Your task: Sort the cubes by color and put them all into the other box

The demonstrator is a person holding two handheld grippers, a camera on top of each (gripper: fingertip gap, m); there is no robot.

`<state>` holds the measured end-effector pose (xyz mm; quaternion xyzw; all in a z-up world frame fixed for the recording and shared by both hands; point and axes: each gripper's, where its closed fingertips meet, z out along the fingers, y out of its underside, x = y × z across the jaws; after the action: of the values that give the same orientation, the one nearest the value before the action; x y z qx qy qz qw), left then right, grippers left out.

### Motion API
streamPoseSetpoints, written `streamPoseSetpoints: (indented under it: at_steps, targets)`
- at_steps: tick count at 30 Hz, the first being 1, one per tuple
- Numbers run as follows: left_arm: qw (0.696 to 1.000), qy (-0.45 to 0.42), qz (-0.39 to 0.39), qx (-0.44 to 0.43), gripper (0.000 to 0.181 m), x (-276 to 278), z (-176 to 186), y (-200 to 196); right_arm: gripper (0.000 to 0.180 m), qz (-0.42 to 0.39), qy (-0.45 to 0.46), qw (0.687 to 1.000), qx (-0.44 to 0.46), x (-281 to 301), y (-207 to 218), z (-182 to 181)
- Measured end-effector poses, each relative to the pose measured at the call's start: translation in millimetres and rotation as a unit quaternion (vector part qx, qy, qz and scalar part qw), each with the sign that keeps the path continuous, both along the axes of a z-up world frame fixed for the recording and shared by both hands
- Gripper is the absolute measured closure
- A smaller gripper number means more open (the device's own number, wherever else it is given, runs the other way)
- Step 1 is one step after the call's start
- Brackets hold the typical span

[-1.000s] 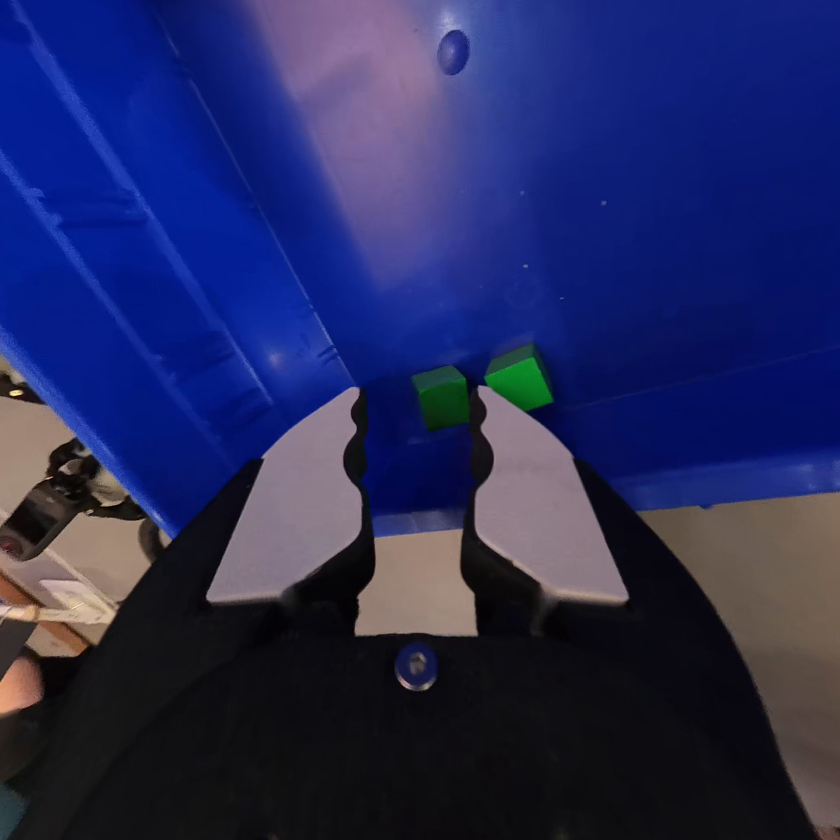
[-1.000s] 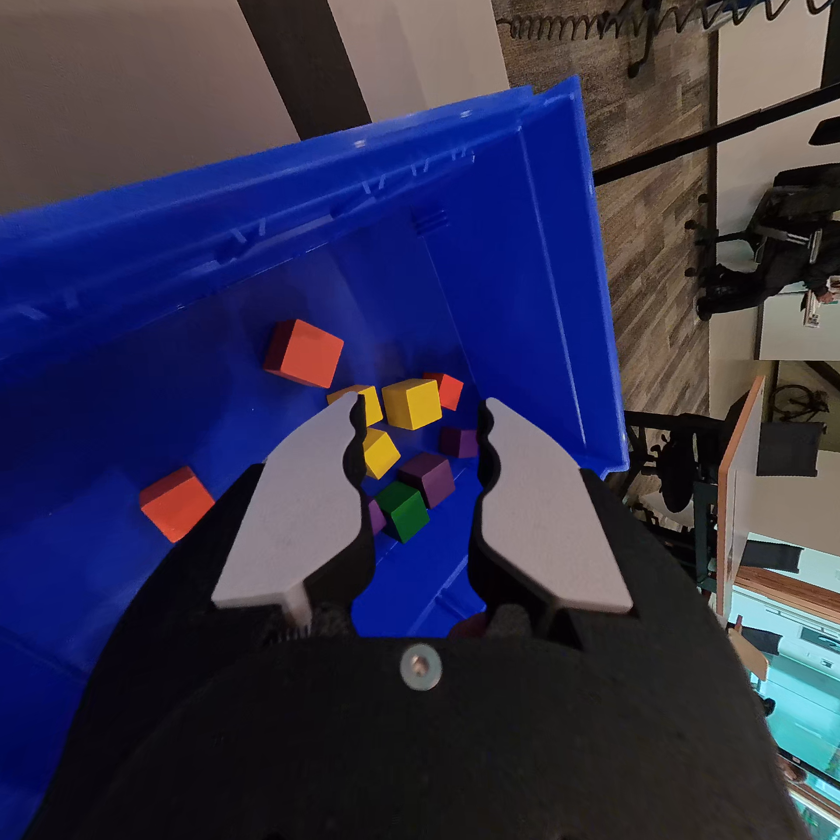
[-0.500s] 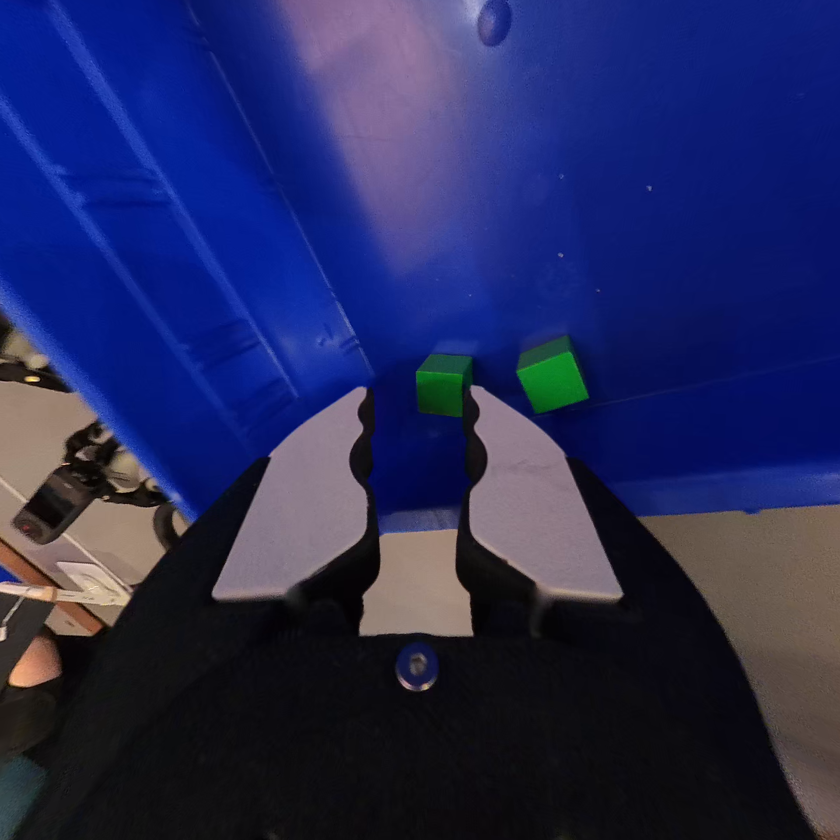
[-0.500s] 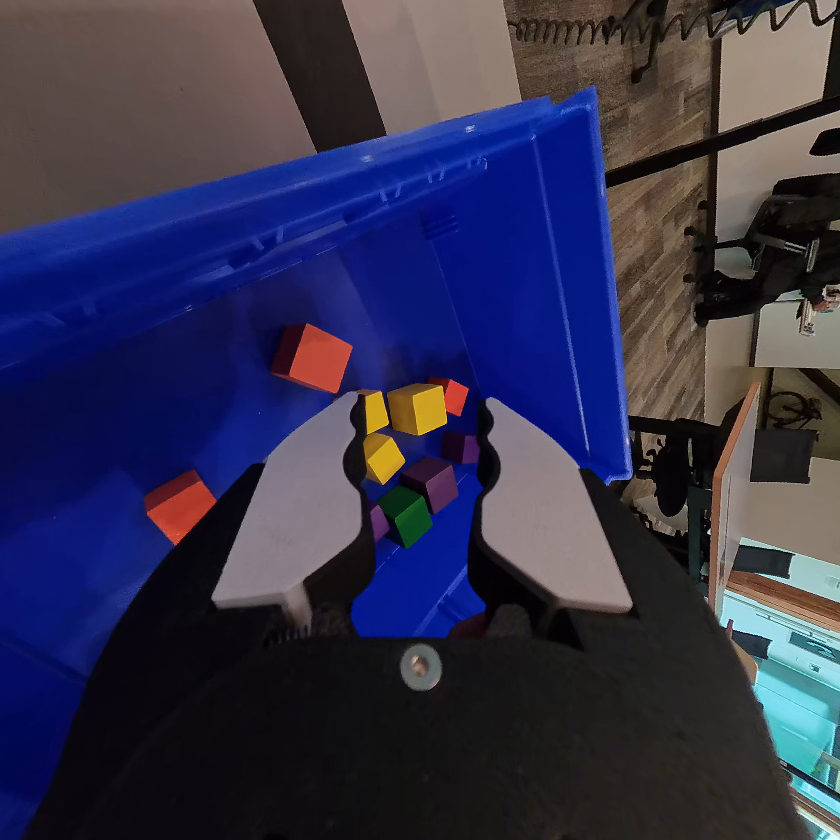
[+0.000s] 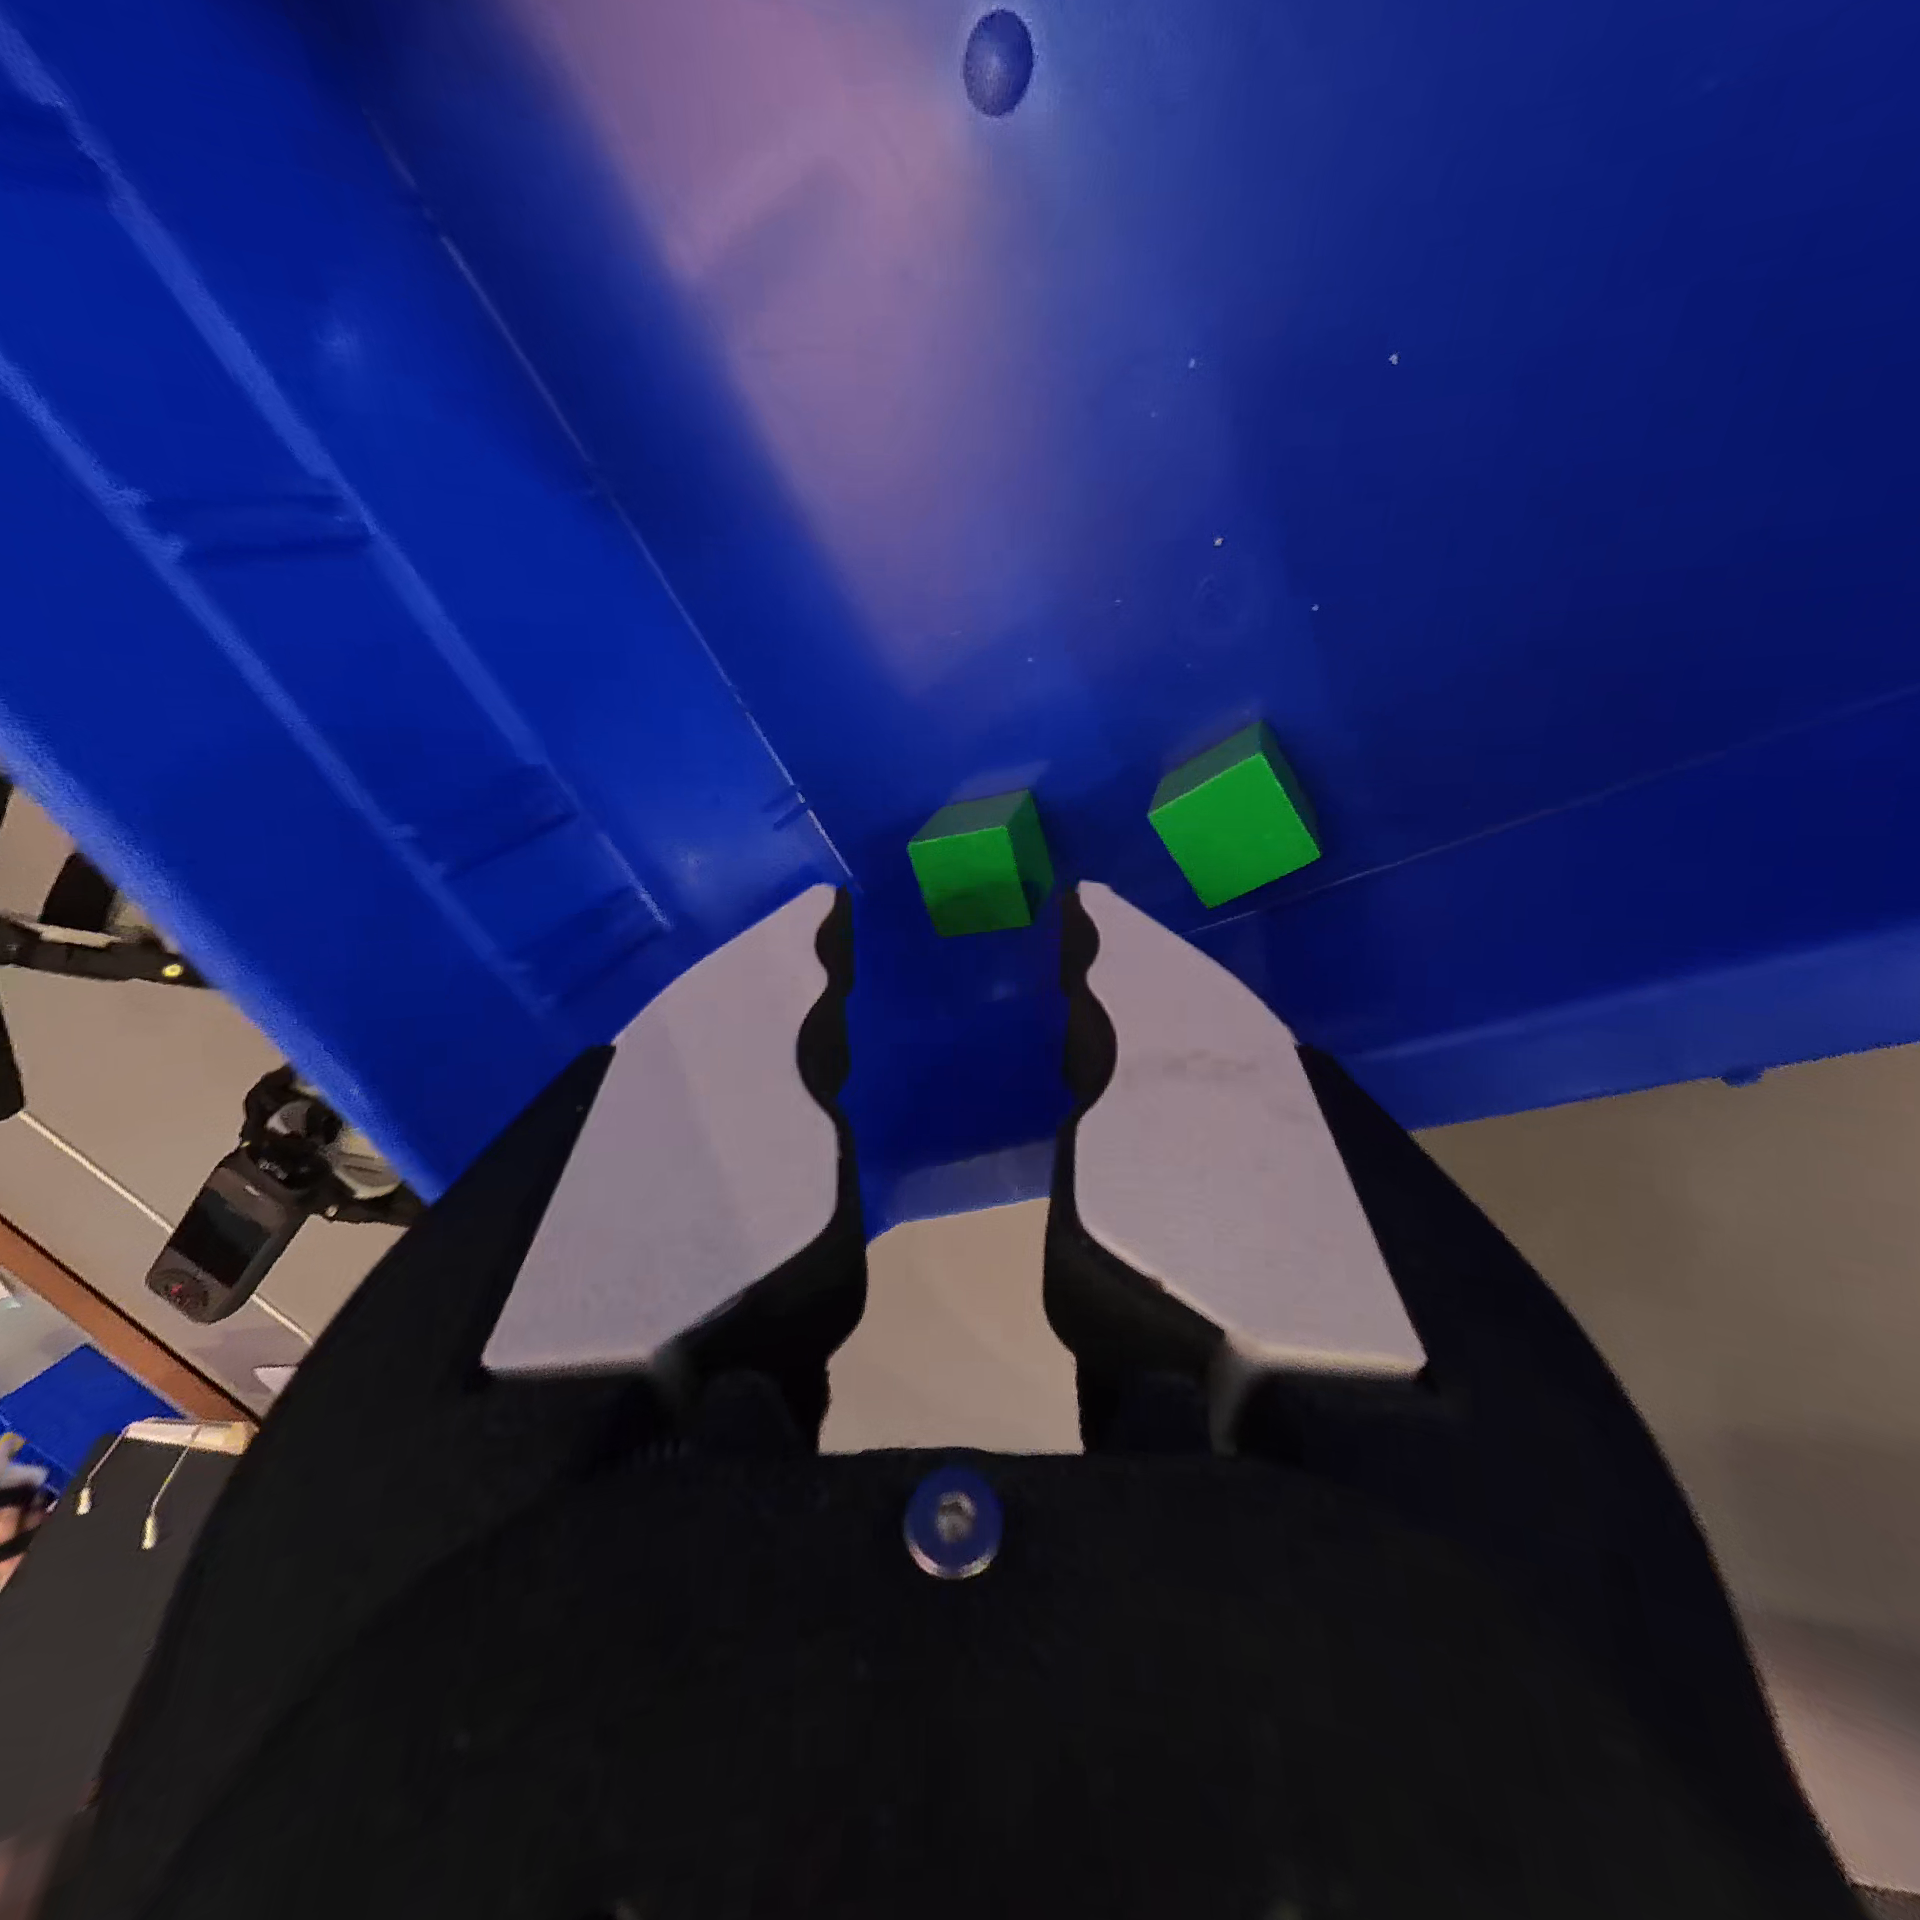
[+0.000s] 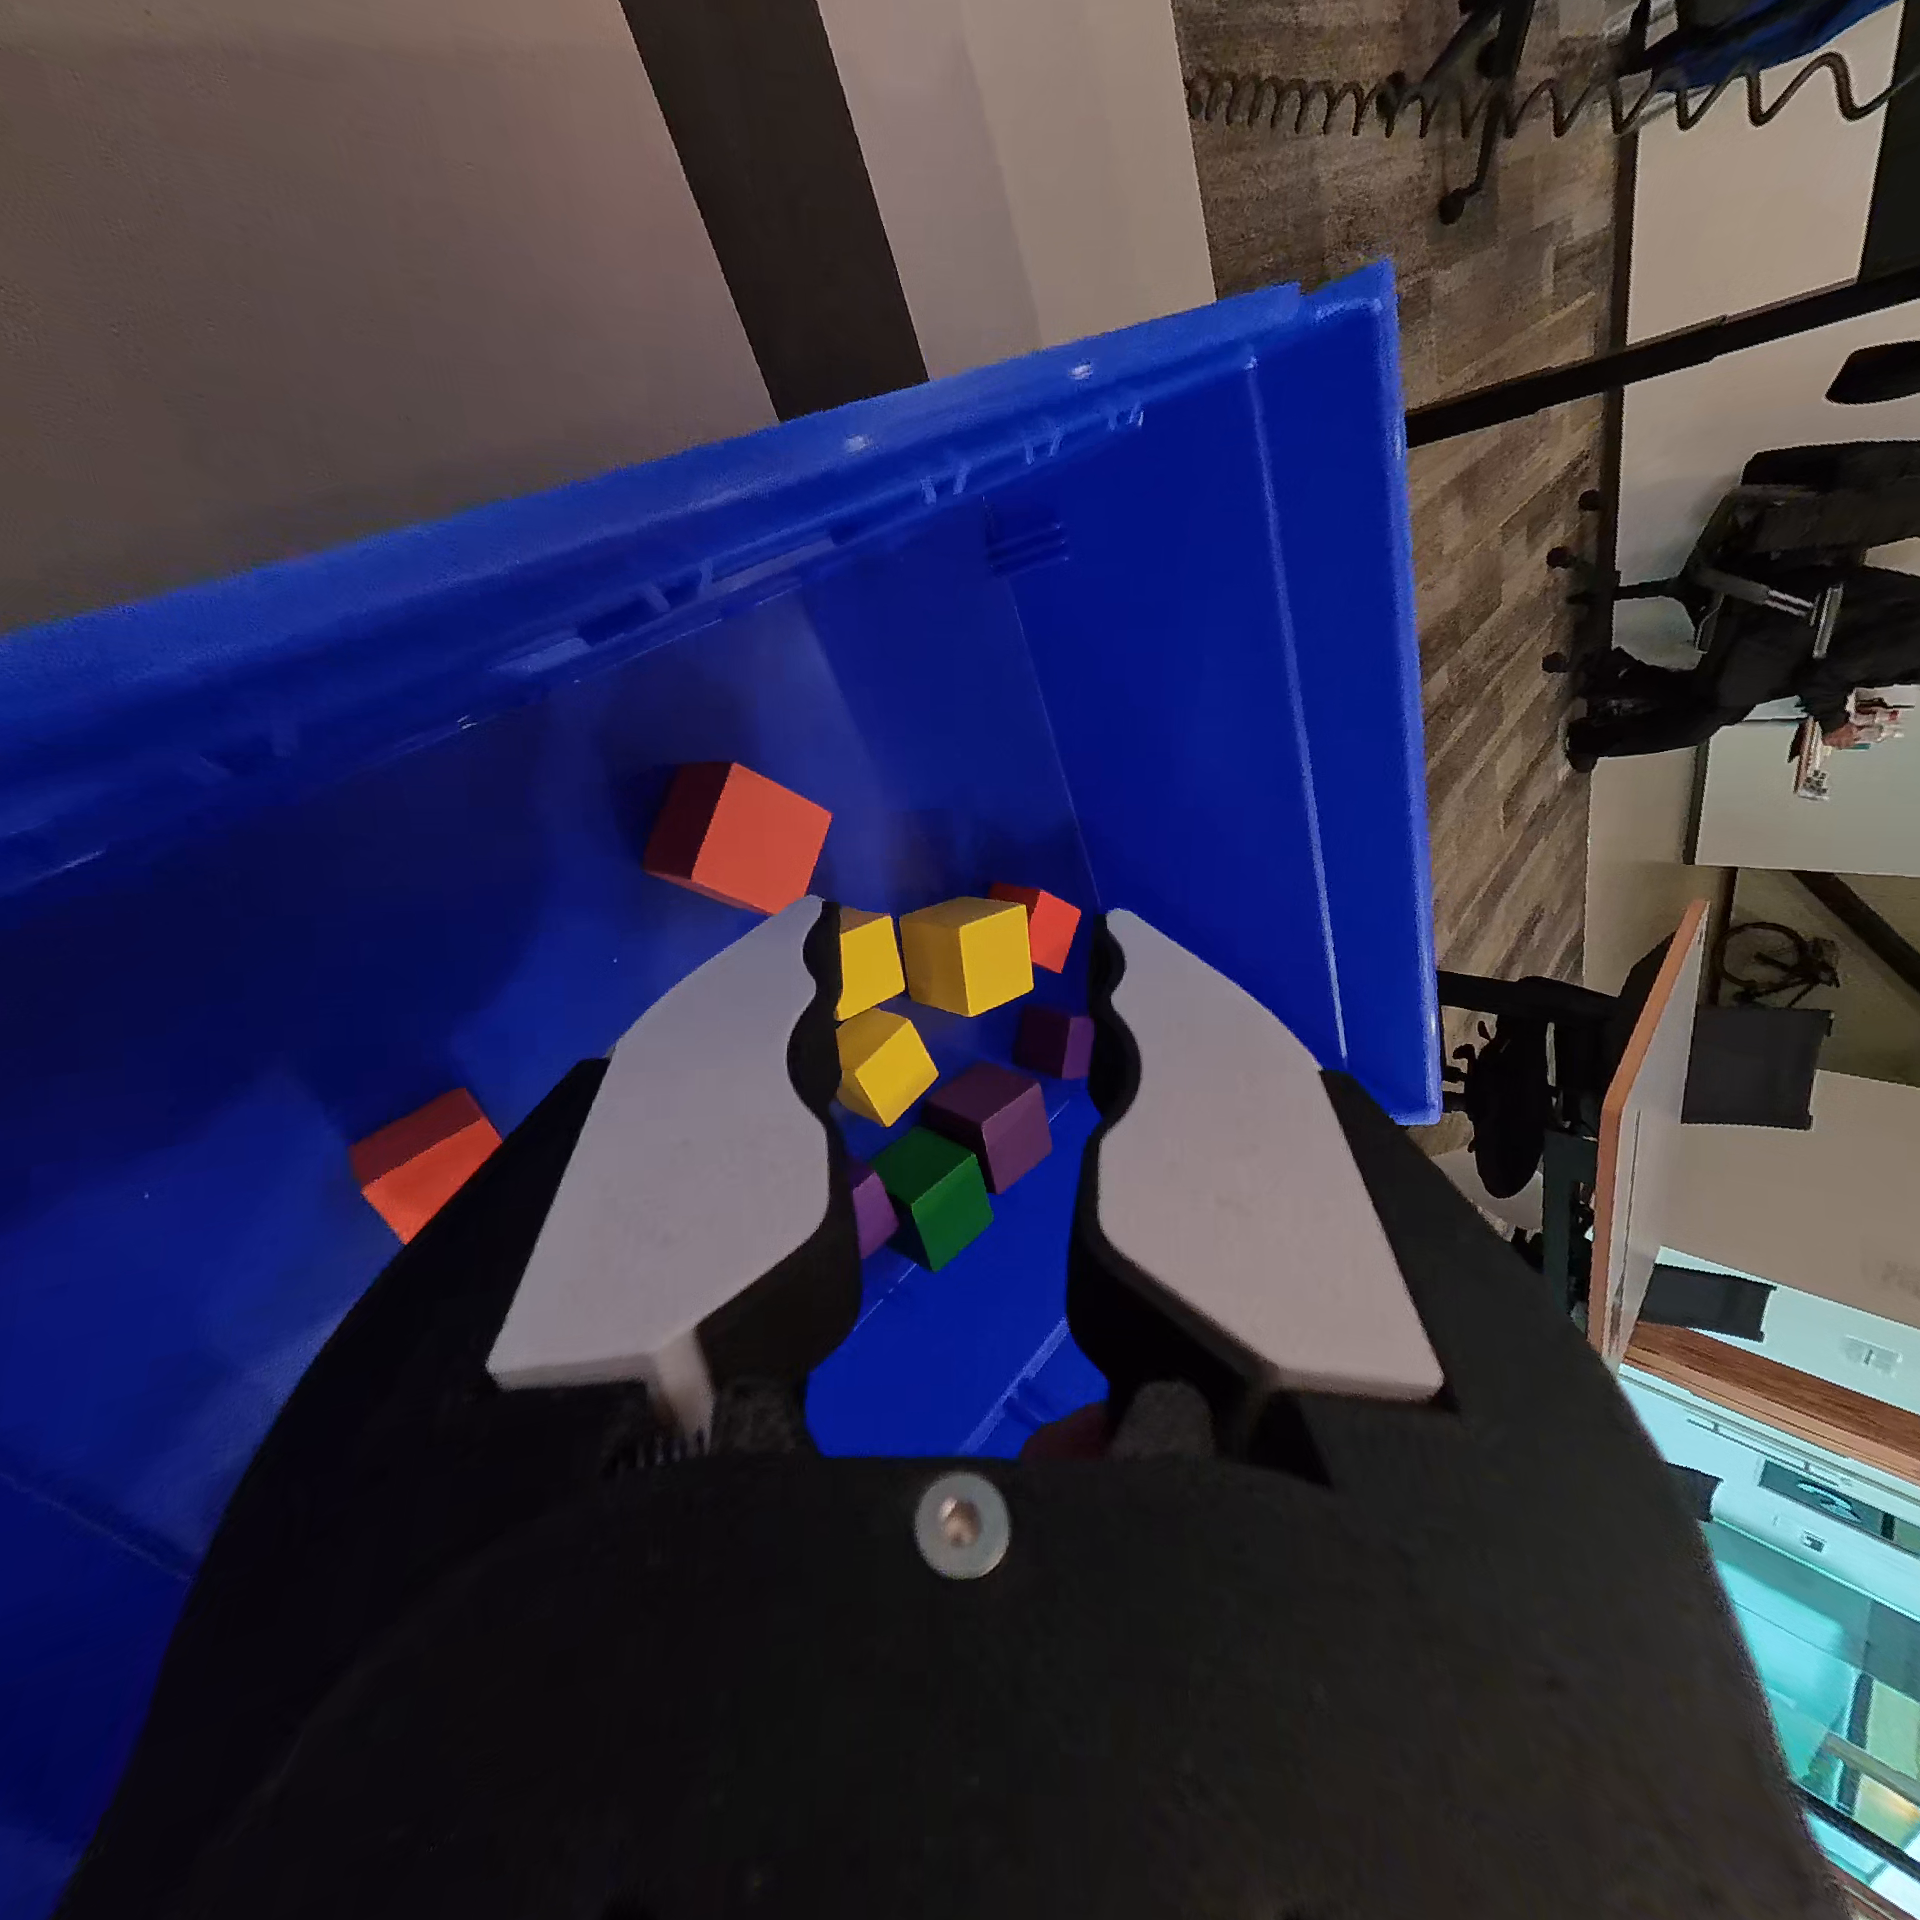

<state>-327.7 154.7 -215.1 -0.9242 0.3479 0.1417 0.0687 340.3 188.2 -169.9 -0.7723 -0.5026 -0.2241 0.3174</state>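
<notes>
Each wrist camera looks closely into a blue box (image 5: 1351, 312); overlap unclear.

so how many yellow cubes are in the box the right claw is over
3, clustered beyond the claw tips: one by its left finger, one beside it, one just below. Others may hide behind the fingers.

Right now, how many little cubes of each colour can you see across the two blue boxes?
Green: 3, two in the left view's box, one in the right view's box
Orange: 3
Yellow: 3
Purple: 3
Total: 12 visible; the gripper may hide more.
</notes>
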Motion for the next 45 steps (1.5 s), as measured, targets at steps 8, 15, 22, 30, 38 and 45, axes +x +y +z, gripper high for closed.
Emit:
streamPoseSetpoints:
  at_steps: [8, 15, 22, 30, 38, 45]
  targets:
    - [0.999, -0.034, 0.016, -0.017, 0.149, 8, -5, 5, 0.134, 0.004, -0.001, 1.000, 0.003, -2, 0, 1]
    - [1.000, 0.009, -0.007, 0.018, 0.142, 2, 6, 12, 0.135, 0.004, -0.002, 1.000, 0.005, -1, 0, 2]
    - [0.999, 0.013, -0.033, 0.010, 0.140, 3, 25, 7, 0.135, 0.007, -0.009, 1.000, 0.004, -3, -1, -1]
    - [0.998, -0.051, 0.008, -0.028, 0.146, 8, 18, -3, 0.136, 0.010, -0.019, 1.000, 0.002, -7, -1, -5]
    - [0.997, -0.074, 0.010, -0.036, 0.141, 14, 9, -2, 0.136, 0.013, -0.028, 1.000, -0.002, -11, -2, -11]
    - [0.999, 0.011, 0.016, -0.037, 0.137, -5, -2, 1, 0.136, 0.016, -0.030, 0.999, -0.002, -13, -2, -11]
